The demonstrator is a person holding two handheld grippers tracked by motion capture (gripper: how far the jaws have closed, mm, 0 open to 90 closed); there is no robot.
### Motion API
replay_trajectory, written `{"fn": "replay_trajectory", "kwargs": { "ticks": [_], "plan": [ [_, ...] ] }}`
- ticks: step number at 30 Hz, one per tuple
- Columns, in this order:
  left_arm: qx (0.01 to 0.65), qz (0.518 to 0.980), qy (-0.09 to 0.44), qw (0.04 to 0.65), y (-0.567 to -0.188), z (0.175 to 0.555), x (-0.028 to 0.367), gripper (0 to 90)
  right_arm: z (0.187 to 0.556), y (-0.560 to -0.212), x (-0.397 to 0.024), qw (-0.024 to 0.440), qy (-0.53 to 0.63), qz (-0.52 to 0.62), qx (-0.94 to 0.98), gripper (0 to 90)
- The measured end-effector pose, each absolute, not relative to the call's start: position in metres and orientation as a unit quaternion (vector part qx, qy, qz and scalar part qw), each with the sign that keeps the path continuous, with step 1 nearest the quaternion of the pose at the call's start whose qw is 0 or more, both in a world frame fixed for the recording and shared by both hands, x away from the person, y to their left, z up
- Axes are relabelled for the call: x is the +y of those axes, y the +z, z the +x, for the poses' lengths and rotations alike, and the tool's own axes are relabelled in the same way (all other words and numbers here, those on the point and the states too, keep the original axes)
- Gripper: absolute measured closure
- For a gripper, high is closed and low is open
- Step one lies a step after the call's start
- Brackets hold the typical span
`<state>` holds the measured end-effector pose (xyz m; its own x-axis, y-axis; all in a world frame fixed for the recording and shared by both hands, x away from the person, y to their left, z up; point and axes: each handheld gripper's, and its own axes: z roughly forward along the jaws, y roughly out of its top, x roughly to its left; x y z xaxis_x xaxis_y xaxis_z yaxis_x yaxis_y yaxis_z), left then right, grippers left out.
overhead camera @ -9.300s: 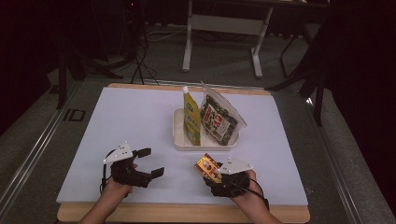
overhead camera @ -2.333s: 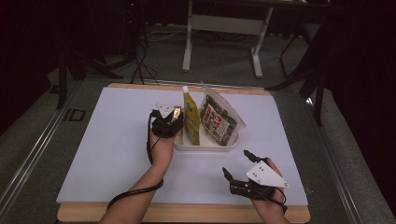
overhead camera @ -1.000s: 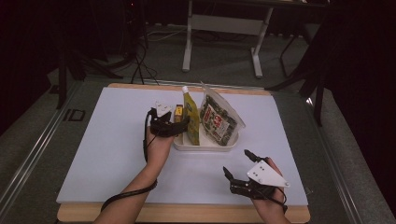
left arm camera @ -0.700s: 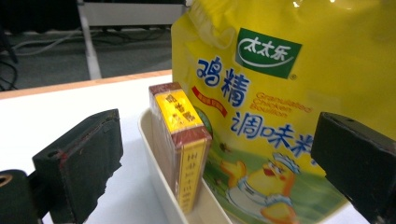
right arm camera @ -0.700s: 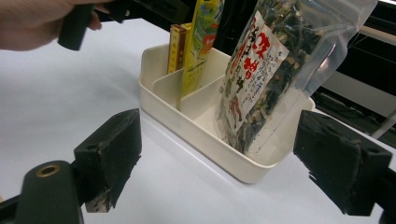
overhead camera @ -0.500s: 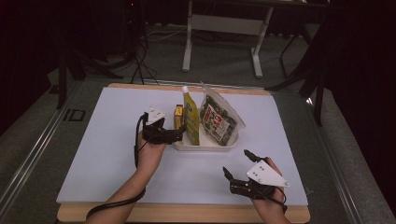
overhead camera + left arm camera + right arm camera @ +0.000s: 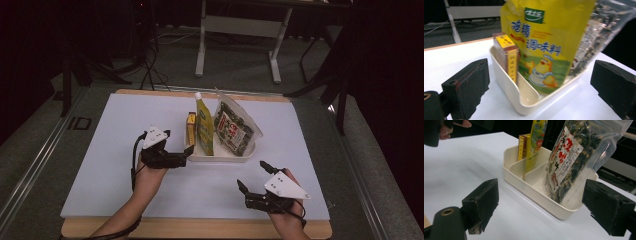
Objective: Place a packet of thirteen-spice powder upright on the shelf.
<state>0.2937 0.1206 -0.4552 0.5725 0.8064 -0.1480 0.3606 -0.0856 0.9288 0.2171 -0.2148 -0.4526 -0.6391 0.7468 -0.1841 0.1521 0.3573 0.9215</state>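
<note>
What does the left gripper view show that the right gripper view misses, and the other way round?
The left gripper view alone shows the chicken drawing on the yellow pouch and the broad face of the small box. The right gripper view alone shows the tray's divider, the red print on the clear bag, and a hand farther off. Both show the white tray, its three packs, and open black jaws.

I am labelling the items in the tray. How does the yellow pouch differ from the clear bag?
The yellow pouch is opaque and printed with a cartoon chick; the clear bag shows dark dried contents. The pouch stands nearly upright, while the bag leans. Both stand in the cream tray.
</note>
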Motion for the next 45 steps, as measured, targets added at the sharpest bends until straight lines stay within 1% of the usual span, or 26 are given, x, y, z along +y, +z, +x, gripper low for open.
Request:
{"fn": "replay_trajectory", "kwargs": {
  "ticks": [10, 20, 33, 45],
  "plan": [
    [0.381, 0.729, 0.186, 0.538, -0.461, 0.266, 0.122, 2.4, 0.217, -0.452, -0.218, 0.301, 0.488, 0.302, 0.762, 13.1],
    [0.37, 0.738, 0.172, 0.538, -0.472, 0.252, 0.126, 2.4, 0.217, -0.454, -0.218, 0.3, 0.486, 0.3, 0.764, 12.9],
    [0.36, 0.743, 0.173, 0.537, -0.491, 0.246, 0.13, 2.4, 0.218, -0.457, -0.218, 0.296, 0.483, 0.3, 0.768, 12.8],
    [0.357, 0.744, 0.171, 0.538, -0.498, 0.243, 0.131, 2.4, 0.218, -0.459, -0.22, 0.293, 0.482, 0.301, 0.769, 12.8]
  ]
}}
